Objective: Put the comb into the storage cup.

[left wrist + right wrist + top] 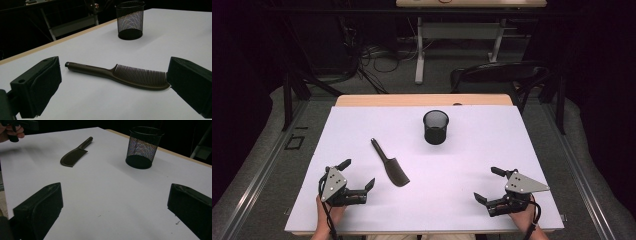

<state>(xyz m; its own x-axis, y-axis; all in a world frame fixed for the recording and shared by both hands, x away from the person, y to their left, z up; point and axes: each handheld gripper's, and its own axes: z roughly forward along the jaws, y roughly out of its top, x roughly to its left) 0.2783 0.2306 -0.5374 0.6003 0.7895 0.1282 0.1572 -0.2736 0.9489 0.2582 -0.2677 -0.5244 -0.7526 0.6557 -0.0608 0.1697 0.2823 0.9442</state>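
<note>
Table (362, 100): light wood top, strip of bare wood visible along far edge. White sheet (492, 150) covers nearly the whole top. On the sheet: dark comb (391, 164) lying flat left of centre, handle pointing far-left, teeth end nearer. Black mesh cup (435, 127) upright, farther and right of the comb, well apart from it.

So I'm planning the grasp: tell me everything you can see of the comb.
The comb is dark brown, plastic-looking, with a round straight handle and a wide head of fine teeth. It lies flat on the white table, untouched, handle pointing away from the person, near the open left hand-held gripper and nearer the person than the mesh cup.
</note>
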